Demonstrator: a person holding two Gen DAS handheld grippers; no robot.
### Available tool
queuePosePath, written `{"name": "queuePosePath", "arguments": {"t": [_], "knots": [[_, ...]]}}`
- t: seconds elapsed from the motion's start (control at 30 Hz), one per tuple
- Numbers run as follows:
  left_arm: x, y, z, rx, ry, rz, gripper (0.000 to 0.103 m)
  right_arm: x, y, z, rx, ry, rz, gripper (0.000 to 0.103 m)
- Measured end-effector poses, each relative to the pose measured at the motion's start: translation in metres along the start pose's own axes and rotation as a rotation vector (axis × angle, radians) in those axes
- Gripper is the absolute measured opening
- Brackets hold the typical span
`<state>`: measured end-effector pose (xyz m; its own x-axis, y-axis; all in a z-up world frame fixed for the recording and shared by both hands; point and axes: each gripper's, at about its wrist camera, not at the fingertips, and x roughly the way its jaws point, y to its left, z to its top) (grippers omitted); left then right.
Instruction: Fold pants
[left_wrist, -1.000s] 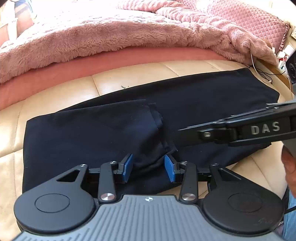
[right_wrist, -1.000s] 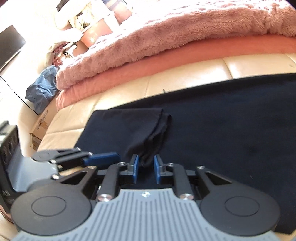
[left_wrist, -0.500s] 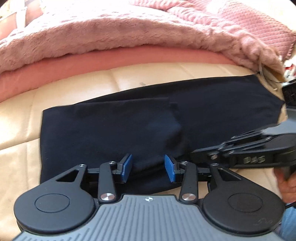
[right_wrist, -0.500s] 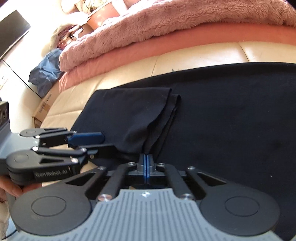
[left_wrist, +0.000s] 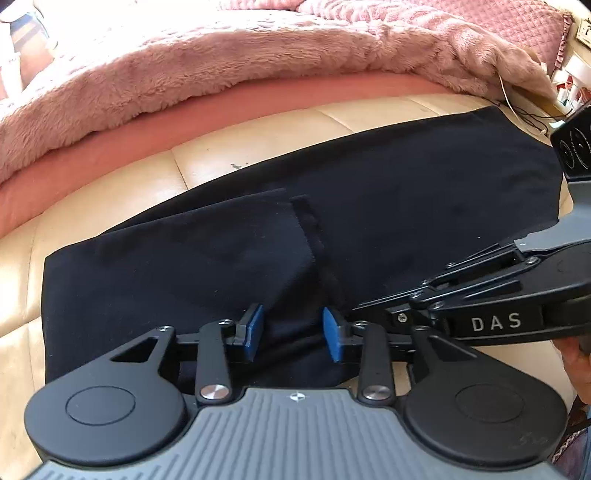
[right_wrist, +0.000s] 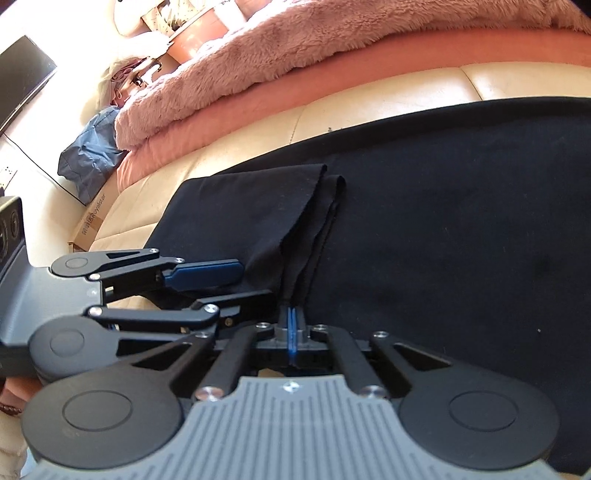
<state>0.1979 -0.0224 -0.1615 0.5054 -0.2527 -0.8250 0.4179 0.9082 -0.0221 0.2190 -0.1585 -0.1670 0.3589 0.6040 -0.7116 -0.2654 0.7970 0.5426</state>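
The black pants (left_wrist: 369, 206) lie flat on the cream sofa seat (left_wrist: 110, 177), and their long way runs from side to side in front of you, not away from you. One end is already folded over the middle, so there is a thick flap on your left side with its loose edge (right_wrist: 314, 221) running from near your hands up toward the fluffy pink blanket (left_wrist: 221, 66). That edge is the thing your next move turns on. Your right gripper (right_wrist: 291, 332) is squeezed all the way closed at the near end of that edge, and dark cloth seems to be pinched between its blue pads, though it is hard to be sure because the cloth is so dark there. Your left gripper (left_wrist: 293, 330) sits just beside it, on the flap side. Its jaws are partly open and have just been closing, with the near hem of the pants between the blue pads (left_wrist: 254, 330), but the pads do not press on the cloth yet. So both hands are at the near edge, close together, and the right one is nearer to the loose edge. The long unfolded part of the pants stretches away to your right. I think the fold will have to go sideways, along that long way, once your left hand has a real grip too.
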Motion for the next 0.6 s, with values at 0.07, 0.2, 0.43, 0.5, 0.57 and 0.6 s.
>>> {"name": "queuePosePath", "arguments": {"t": [0.07, 0.2, 0.43, 0.5, 0.57, 0.6], "knots": [[-0.001, 0.002, 0.001, -0.028, -0.005, 0.000, 0.009, 0.000, 0.001, -0.001, -0.002, 0.001, -0.004, 0.000], [-0.010, 0.018, 0.007, -0.148, -0.029, -0.052, 0.000, -0.001, 0.007, -0.001, -0.043, -0.001, -0.026, 0.000], [-0.032, 0.057, 0.016, -0.366, -0.095, -0.246, 0.000, -0.002, 0.005, -0.001, -0.040, 0.001, -0.025, 0.000], [-0.027, 0.059, 0.015, -0.373, -0.070, -0.290, 0.000, -0.002, 0.006, -0.001, -0.044, 0.002, -0.028, 0.000], [-0.013, 0.057, 0.011, -0.356, -0.021, -0.286, 0.000, -0.001, 0.006, -0.001, -0.044, 0.002, -0.029, 0.000], [-0.006, 0.056, 0.008, -0.356, 0.005, -0.288, 0.000, -0.002, 0.006, -0.001, -0.042, 0.002, -0.029, 0.000]]}}
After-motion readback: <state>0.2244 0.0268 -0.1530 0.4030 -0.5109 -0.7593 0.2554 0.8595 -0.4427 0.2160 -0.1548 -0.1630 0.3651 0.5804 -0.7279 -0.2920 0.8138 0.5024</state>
